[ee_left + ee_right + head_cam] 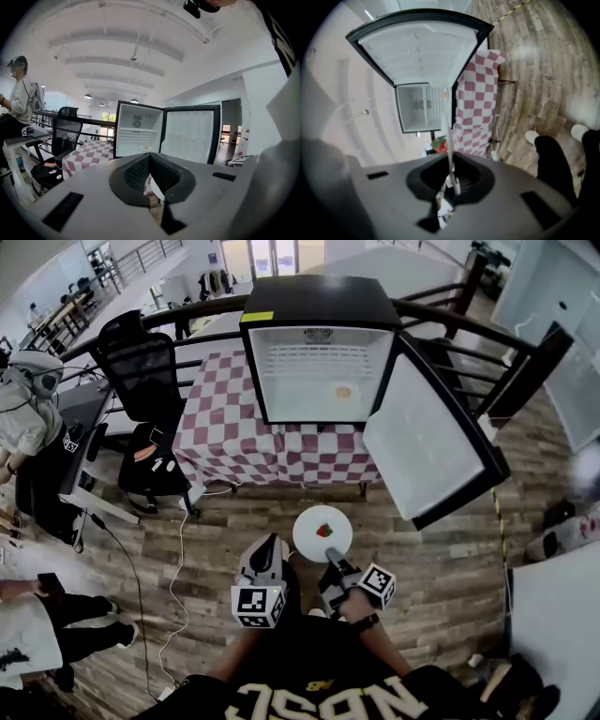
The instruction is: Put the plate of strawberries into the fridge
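Note:
A white plate [322,532] with a red strawberry [324,531] on it hangs above the wooden floor, in front of the fridge. My right gripper [333,559] is shut on the plate's near rim. In the right gripper view the plate [449,140] shows edge-on between the jaws, with the strawberry [439,144] to its left. My left gripper [270,546] hovers just left of the plate, shut and holding nothing. The small black fridge [319,352] stands on a table with its door [431,442] swung open to the right. A small dish [343,392] sits on its shelf.
The fridge's table carries a red-and-white checked cloth [225,427]. A black office chair [141,371] stands to its left, and a person [28,399] sits at a desk further left. A cable [178,559] runs across the floor. A black railing [487,343] is behind.

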Action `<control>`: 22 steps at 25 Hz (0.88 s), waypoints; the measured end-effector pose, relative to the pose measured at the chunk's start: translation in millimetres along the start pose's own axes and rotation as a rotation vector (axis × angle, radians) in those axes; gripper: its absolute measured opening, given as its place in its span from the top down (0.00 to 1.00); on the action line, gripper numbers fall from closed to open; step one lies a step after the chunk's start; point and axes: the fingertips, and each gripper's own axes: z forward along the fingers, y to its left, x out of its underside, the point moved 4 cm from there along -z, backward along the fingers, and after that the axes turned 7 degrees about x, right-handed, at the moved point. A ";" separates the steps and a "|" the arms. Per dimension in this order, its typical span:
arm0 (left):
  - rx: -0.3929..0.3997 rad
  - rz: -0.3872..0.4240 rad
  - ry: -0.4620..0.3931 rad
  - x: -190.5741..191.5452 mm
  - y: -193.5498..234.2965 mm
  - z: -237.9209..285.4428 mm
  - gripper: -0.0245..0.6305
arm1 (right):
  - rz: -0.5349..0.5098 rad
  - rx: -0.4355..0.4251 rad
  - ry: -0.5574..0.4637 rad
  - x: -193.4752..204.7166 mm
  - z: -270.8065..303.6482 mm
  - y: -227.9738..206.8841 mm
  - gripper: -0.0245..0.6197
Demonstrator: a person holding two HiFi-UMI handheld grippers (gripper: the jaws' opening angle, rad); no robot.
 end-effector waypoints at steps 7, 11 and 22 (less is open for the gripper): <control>0.069 0.001 -0.032 -41.2 72.9 70.7 0.94 | -0.011 -0.004 -0.060 -19.6 73.5 56.2 0.91; 0.092 0.008 -0.053 -61.7 115.0 106.2 0.94 | -0.012 0.000 -0.086 -26.6 118.1 81.3 0.91; 0.169 -0.015 -0.029 -66.9 190.8 157.9 0.94 | 0.025 0.017 -0.127 -28.1 203.0 104.6 0.91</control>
